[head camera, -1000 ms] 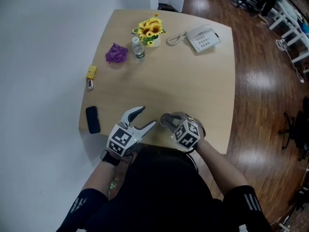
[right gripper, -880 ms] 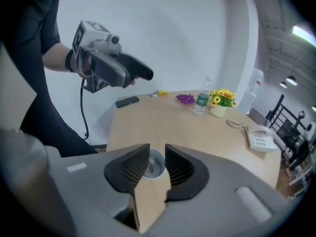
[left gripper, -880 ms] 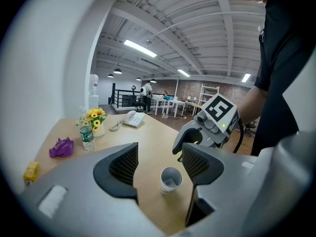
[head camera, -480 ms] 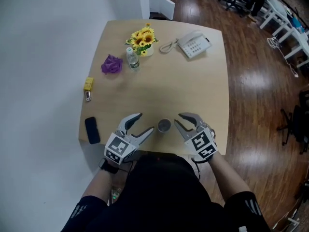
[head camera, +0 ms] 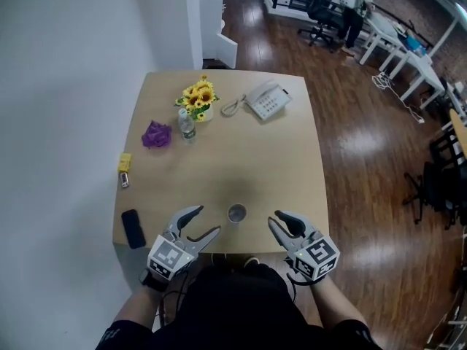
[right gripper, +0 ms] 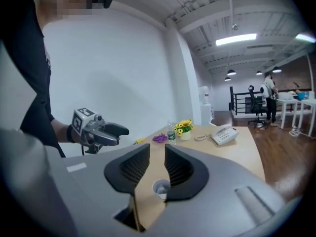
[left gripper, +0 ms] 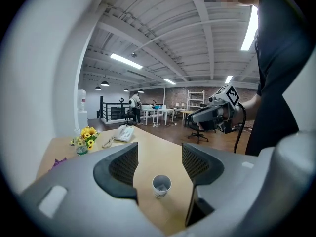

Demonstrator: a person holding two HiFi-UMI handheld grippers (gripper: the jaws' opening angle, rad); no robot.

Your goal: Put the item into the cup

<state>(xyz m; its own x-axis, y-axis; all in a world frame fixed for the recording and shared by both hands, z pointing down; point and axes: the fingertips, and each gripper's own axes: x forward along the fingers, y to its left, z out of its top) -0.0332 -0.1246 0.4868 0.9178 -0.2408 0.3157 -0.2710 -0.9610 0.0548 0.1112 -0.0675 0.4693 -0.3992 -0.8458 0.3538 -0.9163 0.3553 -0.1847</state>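
Note:
A small paper cup [head camera: 236, 213] stands upright near the table's front edge, between my two grippers and touched by neither. In the left gripper view the cup [left gripper: 161, 185] has a small pale thing lying in its bottom. My left gripper [head camera: 206, 221] is open and empty, a little left of the cup. To the cup's right, my right gripper [head camera: 276, 219] is open too, with a narrower gap and nothing in it. In the right gripper view the cup [right gripper: 161, 187] shows just beyond the jaws.
On the wooden table [head camera: 277, 166], a sunflower pot [head camera: 197, 97], a water bottle [head camera: 187, 125] and a purple bundle [head camera: 155, 134] stand at the back left. A white telephone [head camera: 265, 101] is at the back. A yellow item [head camera: 125, 162] and a black phone [head camera: 132, 228] lie along the left edge.
A second ago my right gripper was over the cup. It has drawn back to the right and opened, leaving the cup standing. Both grippers now sit nearer the front edge.

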